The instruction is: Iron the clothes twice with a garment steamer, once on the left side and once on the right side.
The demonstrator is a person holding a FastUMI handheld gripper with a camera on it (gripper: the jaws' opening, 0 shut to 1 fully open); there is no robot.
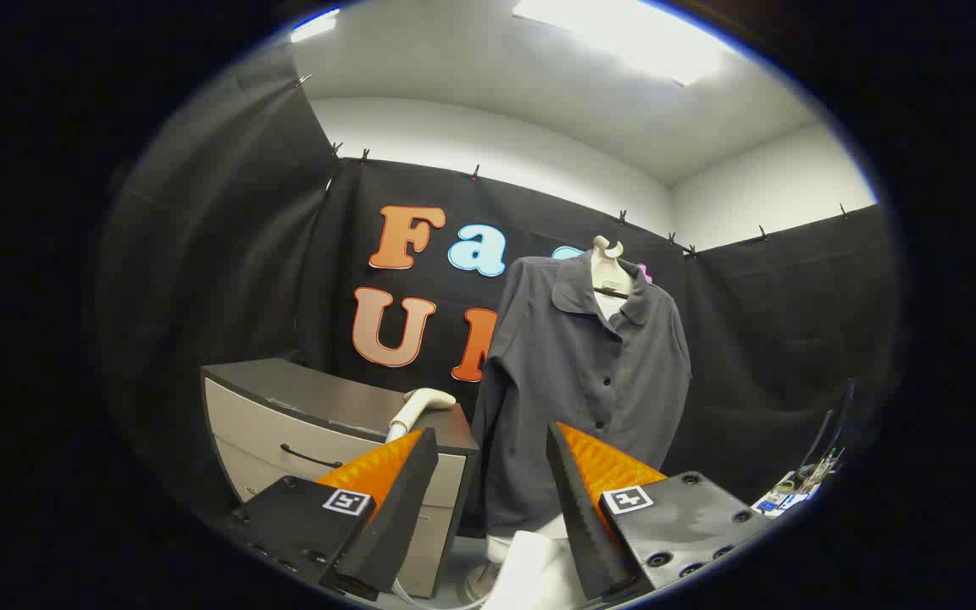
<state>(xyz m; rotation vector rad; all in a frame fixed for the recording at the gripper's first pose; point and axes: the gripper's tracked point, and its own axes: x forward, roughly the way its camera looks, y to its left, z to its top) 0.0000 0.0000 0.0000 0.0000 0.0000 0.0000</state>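
A dark grey button-up shirt [585, 381] hangs on a white hanger stand [608, 264] ahead of me, in front of the black cloth wall. A white garment steamer [417, 408] lies on top of a grey drawer cabinet [318, 424] to the left of the shirt; its hose drops down the cabinet's side. My gripper [492, 436] is open, its fingers wide apart with nothing between them. The left fingertip [420, 457] overlaps the steamer's lower end in the view, well short of it. The shirt's lower half lies beyond the gap between the fingers.
The cabinet has a drawer with a dark handle [310, 457]. White cloth or a stand base [530, 563] sits low under the shirt. A small cluttered stand with cables [801, 487] is at the right. Black cloth walls enclose the booth.
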